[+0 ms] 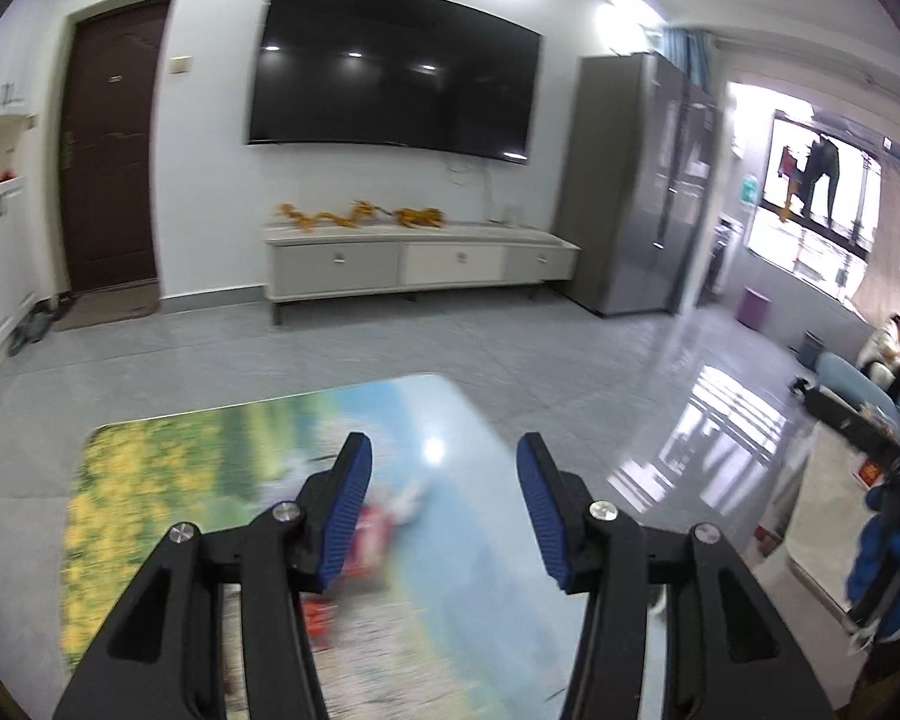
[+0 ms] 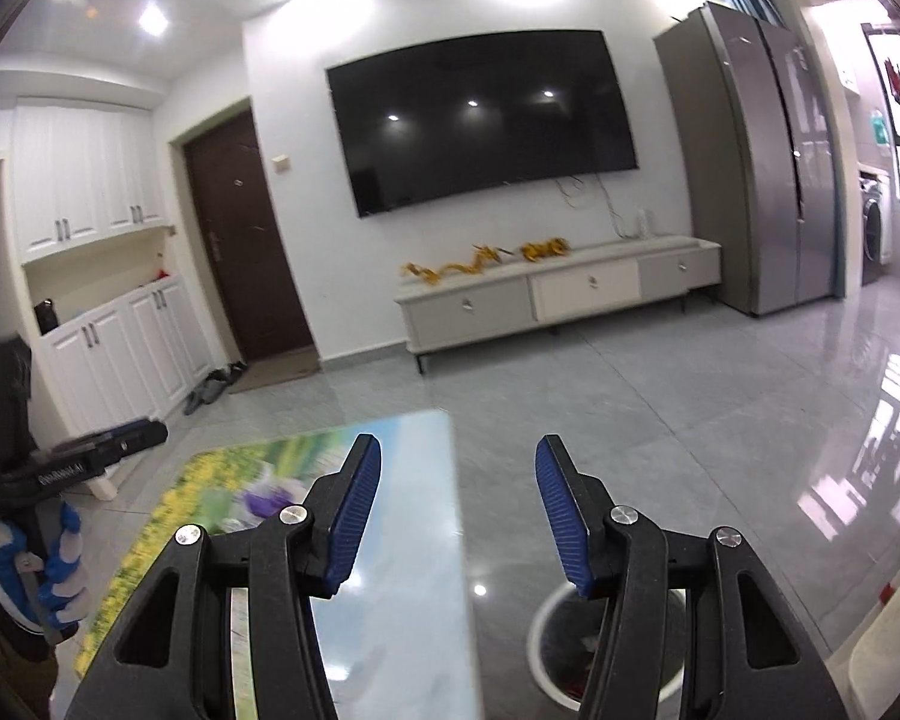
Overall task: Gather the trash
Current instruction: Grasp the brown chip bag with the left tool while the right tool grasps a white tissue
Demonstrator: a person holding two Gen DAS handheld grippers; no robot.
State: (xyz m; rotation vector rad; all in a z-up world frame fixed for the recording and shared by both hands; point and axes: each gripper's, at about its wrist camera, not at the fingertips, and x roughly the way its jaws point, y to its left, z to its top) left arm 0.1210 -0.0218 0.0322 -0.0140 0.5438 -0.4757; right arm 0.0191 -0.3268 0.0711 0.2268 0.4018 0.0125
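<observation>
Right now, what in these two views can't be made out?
- Red item on the table, left wrist view: motion-blurred, partly behind the left gripper.
- Purple item, right wrist view: blurred, unidentifiable.
- Bin contents, right wrist view: blocked by the right gripper.

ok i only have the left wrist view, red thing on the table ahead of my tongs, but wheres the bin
Observer: The bin stands on the floor just off the right edge of the table, below the right tongs.
Operator: anything else on the table to grab
Observer: A purple and white piece lies on the table, left of the right tongs. It is too blurred to say what it is.
Operator: are the right tongs free
Observer: Yes, they are open with nothing between them.
</observation>
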